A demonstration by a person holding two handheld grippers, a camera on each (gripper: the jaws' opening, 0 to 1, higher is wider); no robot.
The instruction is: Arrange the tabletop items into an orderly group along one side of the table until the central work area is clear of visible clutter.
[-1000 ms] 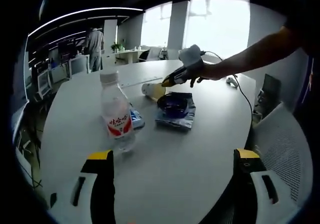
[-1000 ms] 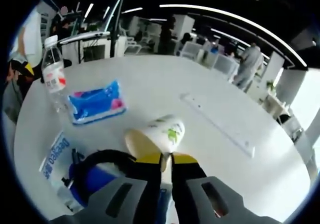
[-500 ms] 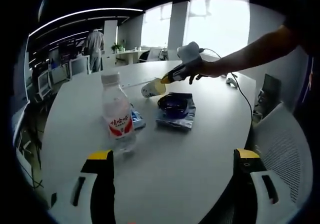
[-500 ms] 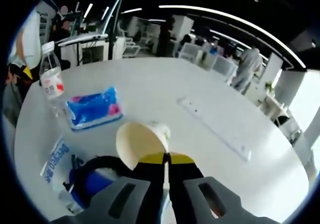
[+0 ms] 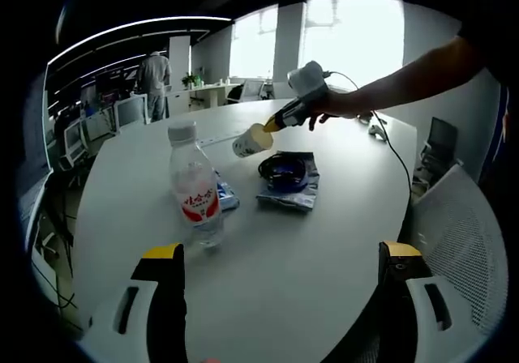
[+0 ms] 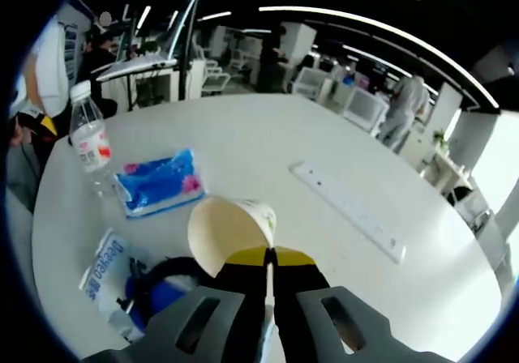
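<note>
My right gripper is shut on the rim of a paper cup, held on its side in the air above the white table. In the left gripper view that cup hangs at the tip of the right gripper, above the coiled blue cable on its silver packet. A clear water bottle with a red label stands ahead of my open left gripper. The blue tissue pack lies beside the bottle.
A white power strip runs along the table's far part. A mesh chair stands by the table's edge. Desks, chairs and a standing person fill the office behind. A white mouse with a cord lies further along the table.
The right gripper has lifted the paper cup off the table and tipped its mouth toward the camera. The left gripper has stayed open and about in place.
</note>
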